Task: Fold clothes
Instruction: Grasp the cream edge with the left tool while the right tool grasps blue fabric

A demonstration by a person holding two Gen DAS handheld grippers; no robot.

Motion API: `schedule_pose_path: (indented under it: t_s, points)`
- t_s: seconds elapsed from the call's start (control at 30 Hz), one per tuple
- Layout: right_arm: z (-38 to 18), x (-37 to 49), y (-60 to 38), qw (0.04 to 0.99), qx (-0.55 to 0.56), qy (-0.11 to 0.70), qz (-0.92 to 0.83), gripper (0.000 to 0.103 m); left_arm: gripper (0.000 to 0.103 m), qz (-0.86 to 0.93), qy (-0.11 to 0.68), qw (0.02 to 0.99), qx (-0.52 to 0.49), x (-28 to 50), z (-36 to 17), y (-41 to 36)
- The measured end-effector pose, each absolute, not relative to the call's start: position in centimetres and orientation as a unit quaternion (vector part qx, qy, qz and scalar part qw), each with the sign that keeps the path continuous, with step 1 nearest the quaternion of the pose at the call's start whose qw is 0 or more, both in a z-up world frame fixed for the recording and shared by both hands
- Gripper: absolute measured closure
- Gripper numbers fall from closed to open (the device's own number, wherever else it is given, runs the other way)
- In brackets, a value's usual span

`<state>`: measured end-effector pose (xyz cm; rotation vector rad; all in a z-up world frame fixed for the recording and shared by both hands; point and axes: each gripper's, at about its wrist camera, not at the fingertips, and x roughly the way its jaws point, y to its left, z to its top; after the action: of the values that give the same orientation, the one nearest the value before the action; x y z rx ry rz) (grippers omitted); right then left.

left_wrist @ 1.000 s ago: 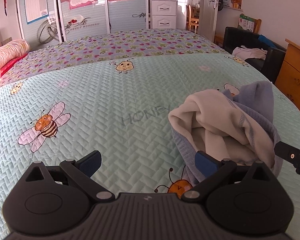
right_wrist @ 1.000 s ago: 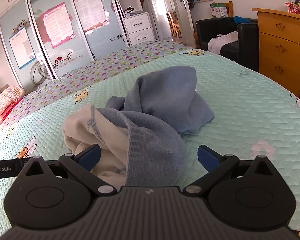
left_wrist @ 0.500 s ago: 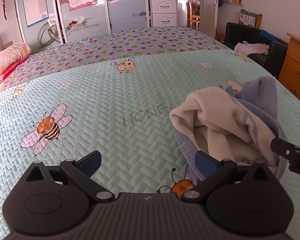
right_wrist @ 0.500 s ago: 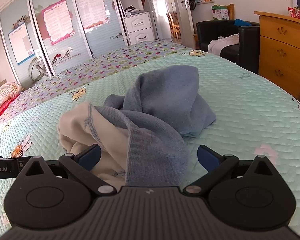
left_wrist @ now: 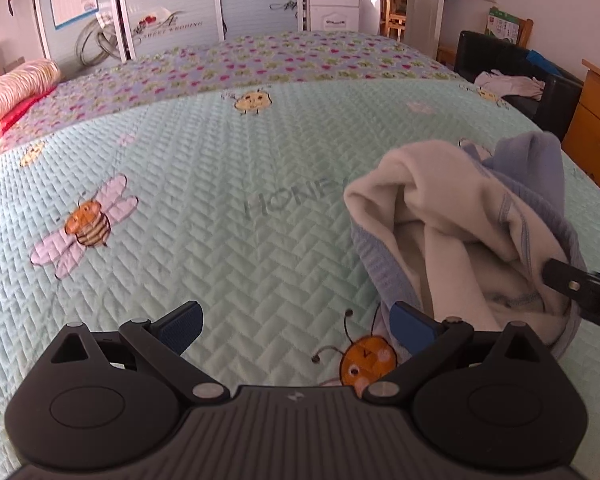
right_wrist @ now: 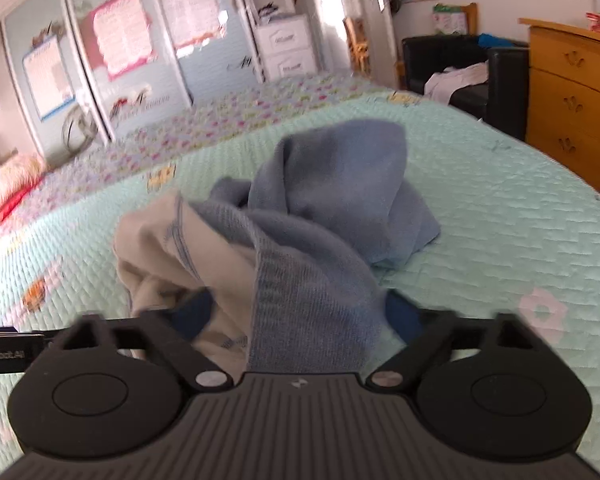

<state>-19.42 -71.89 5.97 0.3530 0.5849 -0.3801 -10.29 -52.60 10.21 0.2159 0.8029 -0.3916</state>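
Bed [left_wrist: 204, 184] carries one crumpled blue-and-cream garment [right_wrist: 312, 248]. Right gripper [right_wrist: 300, 316] fingers just closing around its near fold, grip unclear. Left gripper [left_wrist: 296, 320] fingers wide apart, empty, beside garment.

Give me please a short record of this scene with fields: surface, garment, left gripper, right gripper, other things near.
surface: bed with a mint quilted cover printed with bees
garment: crumpled blue garment with cream lining, lying in a heap, not yet folded
left gripper: left gripper open over bare cover, garment just beside its right finger
right gripper: right gripper jaws have just been closing, garment fabric between them; firm grip cannot be told
other things near: wooden dresser, black sofa with clothes on it, wardrobe doors
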Motion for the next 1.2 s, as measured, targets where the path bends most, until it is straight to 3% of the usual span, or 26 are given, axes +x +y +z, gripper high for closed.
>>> schedule_pose_path:
  t_s: [0.03,0.1,0.23,0.3,0.63,0.8,0.87,0.93,0.97,1.03,1.13,1.2]
  points:
    - [5.6,-19.0,-72.0,0.922,0.169,0.296,-0.186,0.048,0.0,-0.189,0.388,0.896,0.108,-10.5,10.1,-52.6]
    - [4.9,-18.6,-72.2,0.917,0.164,0.309,-0.189,0.05,0.0,-0.189,0.387,0.895,0.117,-10.9,9.8,-52.5]
    - [4.9,-19.9,-72.5,0.922,0.184,0.286,-0.183,0.081,0.001,-0.194,0.395,0.891,0.114,-11.8,9.6,-51.7]
    - [5.4,-21.3,-71.4,0.933,0.178,0.266,-0.167,0.087,0.001,-0.215,0.405,0.885,0.08,-12.1,10.0,-50.7]
    - [6.3,-28.8,-64.6,0.958,0.175,0.218,-0.061,0.092,0.0,-0.353,0.477,0.798,-0.105,-12.8,10.9,-49.2]
    - [6.2,-31.7,-61.5,0.956,0.194,0.221,-0.02,0.092,0.0,-0.354,0.523,0.766,-0.121,-14.2,8.6,-49.8]
    - [5.9,-32.6,-60.2,0.954,0.189,0.231,0.001,0.092,0.008,-0.344,0.55,0.75,-0.131,-14.8,7.3,-49.6]
    - [5.7,-33.4,-58.8,0.953,0.176,0.245,0.023,0.092,0.063,-0.35,0.558,0.741,-0.129,-15.8,6.7,-49.4]
    - [5.6,-33.9,-58.1,0.952,0.17,0.252,0.033,0.093,0.064,-0.354,0.549,0.747,-0.125,-16.4,7.0,-49.0]
    - [5.7,-34.9,-57.0,0.951,0.154,0.262,0.049,0.093,0.082,-0.361,0.521,0.767,-0.097,-17.7,7.9,-48.4]
    - [6.1,-36.5,-56.7,0.953,0.138,0.266,0.049,0.091,0.085,-0.367,0.491,0.787,-0.067,-19.4,9.1,-47.5]
    - [6.5,-37.6,-58.0,0.95,0.171,0.257,0.047,0.081,0.085,-0.359,0.479,0.799,-0.055,-20.1,9.4,-46.9]
